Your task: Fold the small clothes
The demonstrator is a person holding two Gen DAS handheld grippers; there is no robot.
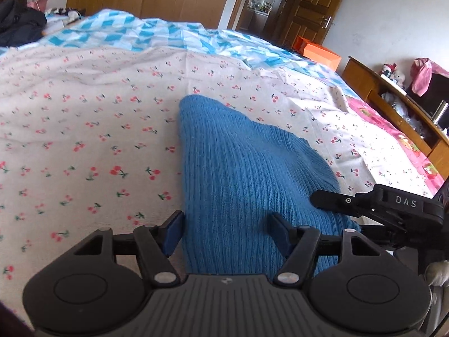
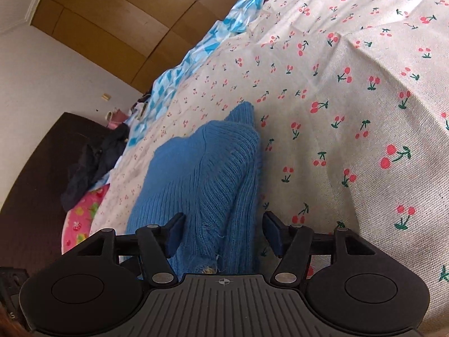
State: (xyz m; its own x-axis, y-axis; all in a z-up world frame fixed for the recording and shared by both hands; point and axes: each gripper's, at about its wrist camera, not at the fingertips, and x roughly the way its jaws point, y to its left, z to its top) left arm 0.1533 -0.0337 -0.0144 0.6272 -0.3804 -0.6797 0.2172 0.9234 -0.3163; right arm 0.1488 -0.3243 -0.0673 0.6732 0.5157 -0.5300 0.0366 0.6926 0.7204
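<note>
A blue ribbed knit garment (image 1: 238,168) lies on the cherry-print bed cover (image 1: 84,140). My left gripper (image 1: 226,231) is open, its blue-padded fingers (image 1: 174,233) astride the garment's near end, just above it. My right gripper (image 2: 223,233) is open too, over the garment (image 2: 207,174) in the right wrist view, where a frayed edge shows between the fingers (image 2: 272,233). The right gripper's black finger (image 1: 331,198) also shows in the left wrist view, at the garment's right edge.
The cherry-print cover (image 2: 350,98) spreads across the bed, over a blue-and-white checked sheet (image 1: 140,31). Dark clothes (image 1: 19,25) lie at the far left. A wooden shelf unit (image 1: 393,104) and an orange box (image 1: 320,52) stand right of the bed. Wardrobe and door behind.
</note>
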